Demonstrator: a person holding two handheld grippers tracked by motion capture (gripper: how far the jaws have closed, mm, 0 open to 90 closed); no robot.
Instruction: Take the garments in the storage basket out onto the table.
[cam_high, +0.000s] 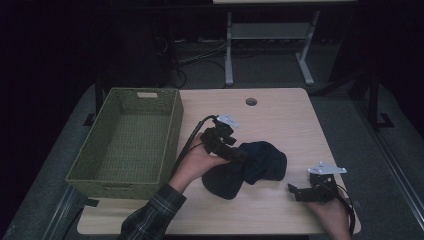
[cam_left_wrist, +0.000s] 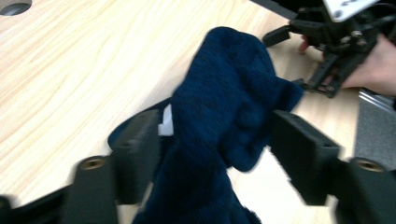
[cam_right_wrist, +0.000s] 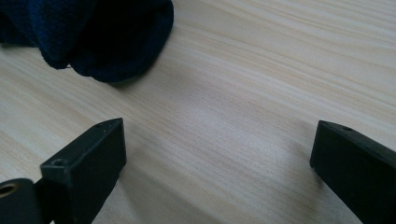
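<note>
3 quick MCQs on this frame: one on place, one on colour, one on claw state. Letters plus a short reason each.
1. The basket sits where?
A. table's left side
B. table's right side
C. on the floor

2. The cloth is:
A. red
B. dark blue
C. white

3. The right claw is:
A. shut on the cloth
B. open over bare wood
C. inside the basket

Answers:
1 A, it stands left of the left claw in the high view.
2 B, navy knit fabric.
3 B, its jaws stand wide apart with nothing between them.

The wooden counter (cam_high: 280, 120) (pale, with a round hole) carries a dark blue cloth (cam_high: 257, 165) and, left of it, a green basket (cam_high: 172, 130).
</note>
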